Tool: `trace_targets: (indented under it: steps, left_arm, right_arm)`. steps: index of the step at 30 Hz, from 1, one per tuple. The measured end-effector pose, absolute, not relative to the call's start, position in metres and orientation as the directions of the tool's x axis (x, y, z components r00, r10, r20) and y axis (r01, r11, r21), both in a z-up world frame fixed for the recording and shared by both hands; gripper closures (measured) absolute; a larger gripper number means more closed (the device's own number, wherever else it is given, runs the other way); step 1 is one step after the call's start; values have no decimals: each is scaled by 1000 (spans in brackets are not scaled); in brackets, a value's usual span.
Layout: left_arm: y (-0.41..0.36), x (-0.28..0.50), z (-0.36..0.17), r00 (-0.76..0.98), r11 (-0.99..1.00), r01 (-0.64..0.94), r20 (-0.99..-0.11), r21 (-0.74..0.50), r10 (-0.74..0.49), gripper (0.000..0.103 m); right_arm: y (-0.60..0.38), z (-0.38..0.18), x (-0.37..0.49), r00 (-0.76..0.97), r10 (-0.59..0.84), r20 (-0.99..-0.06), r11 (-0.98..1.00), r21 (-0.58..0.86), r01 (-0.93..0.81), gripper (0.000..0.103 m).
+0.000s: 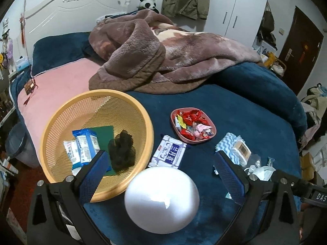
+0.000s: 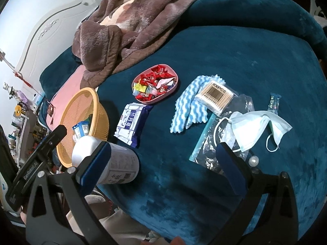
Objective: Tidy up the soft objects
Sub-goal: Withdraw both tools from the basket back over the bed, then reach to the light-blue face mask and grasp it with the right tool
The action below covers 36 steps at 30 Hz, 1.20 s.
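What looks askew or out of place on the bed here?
The white canister lies on its side by the basket rather than upright. The face mask sprawls half over a clear bag. Nothing is spilled.

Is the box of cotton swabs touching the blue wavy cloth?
Touching. The right wrist view shows the cotton swab box lying on top of the blue wavy cloth, covering its upper corner with no gap.

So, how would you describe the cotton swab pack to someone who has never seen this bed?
Find the pink candy dish on the blue bedspread. Just beside it lies a blue-and-white wavy cloth. The cotton swab pack rests on that cloth: the only clear pack showing rows of wooden sticks.
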<state>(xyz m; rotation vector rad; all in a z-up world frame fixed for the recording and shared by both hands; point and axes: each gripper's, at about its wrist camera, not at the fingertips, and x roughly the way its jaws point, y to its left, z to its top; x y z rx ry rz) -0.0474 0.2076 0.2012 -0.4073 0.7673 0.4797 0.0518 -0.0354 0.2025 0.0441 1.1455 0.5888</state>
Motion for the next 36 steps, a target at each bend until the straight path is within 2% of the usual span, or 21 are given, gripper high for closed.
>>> trace_targets:
  steps: [36]
  left_arm:
    - [146, -21, 197, 653, 902, -406, -737, -148, 172, 1]
  right_arm:
    - [-117, 181, 58, 296, 414, -861, 902, 344, -262, 0]
